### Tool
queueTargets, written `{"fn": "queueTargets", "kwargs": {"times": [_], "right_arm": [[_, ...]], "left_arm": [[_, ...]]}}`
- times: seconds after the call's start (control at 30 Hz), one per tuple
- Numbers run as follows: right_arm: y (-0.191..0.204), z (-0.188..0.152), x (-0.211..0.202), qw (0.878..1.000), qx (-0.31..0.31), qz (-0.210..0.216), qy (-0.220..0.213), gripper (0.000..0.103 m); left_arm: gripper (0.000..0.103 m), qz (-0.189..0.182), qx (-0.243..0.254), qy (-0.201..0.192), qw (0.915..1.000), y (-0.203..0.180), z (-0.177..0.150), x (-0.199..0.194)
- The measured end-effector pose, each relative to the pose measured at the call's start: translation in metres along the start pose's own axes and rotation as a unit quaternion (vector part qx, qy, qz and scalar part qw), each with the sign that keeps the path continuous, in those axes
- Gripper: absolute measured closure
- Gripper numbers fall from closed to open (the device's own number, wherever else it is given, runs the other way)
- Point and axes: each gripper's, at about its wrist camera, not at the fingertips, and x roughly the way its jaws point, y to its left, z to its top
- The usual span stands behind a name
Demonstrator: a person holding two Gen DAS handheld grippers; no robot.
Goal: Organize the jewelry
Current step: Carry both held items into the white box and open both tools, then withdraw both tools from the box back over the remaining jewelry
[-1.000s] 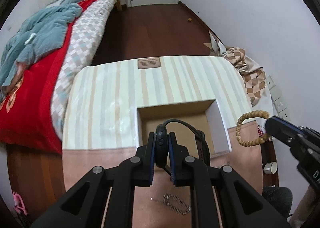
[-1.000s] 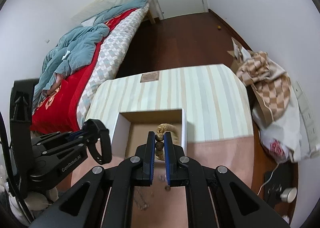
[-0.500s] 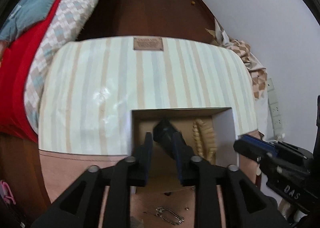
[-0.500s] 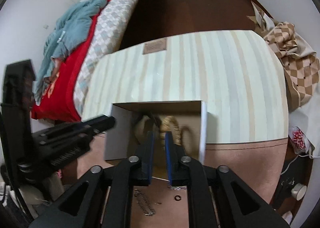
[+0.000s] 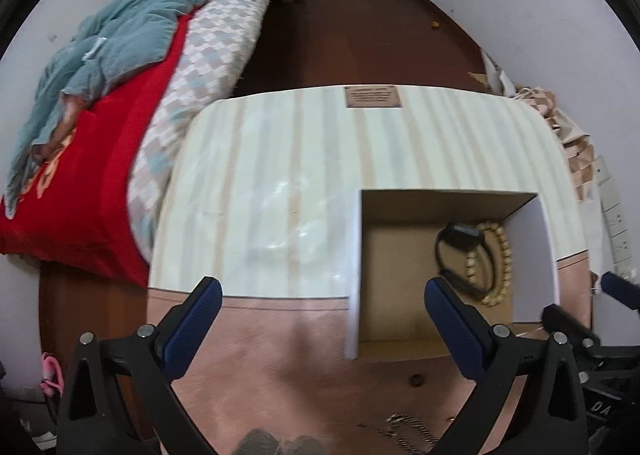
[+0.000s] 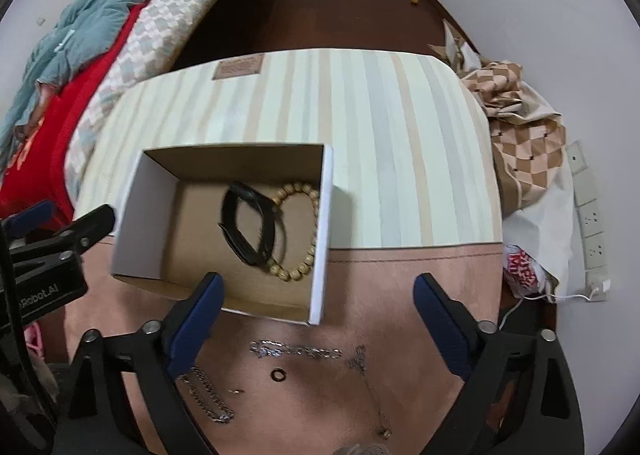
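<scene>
While both the left claw and right claw hang released, the black band and bead bracelet lie touching in the box; chains and a ring await on the counter.

My box looked like matt cardboard, the bracelet like wooden beads, the chains shiny metal.

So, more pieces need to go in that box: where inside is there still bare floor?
In the box, the bare floor lies on its left half, between the white left wall and the black band. The right half is crowded: the band overlaps the bead bracelet, which lies against the right wall.
</scene>
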Motion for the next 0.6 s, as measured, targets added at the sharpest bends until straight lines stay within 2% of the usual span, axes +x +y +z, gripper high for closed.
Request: {"fn": "queueTargets", "kwargs": {"times": [0.23,0.6], "right_arm": [[0.006,-0.009,-0.013,1.0,0.007,0.0,-0.012,0.005],[0.015,-0.033,-0.066,0.999,0.003,-0.022,-0.046,0.005]], "left_arm": [[0.0,0.016,-0.014,-0.023,0.9995,0.008,-0.009,-0.02],[0.0,0.02,-0.017,-0.071,0.9971,0.013,-0.031,-0.077]]}}
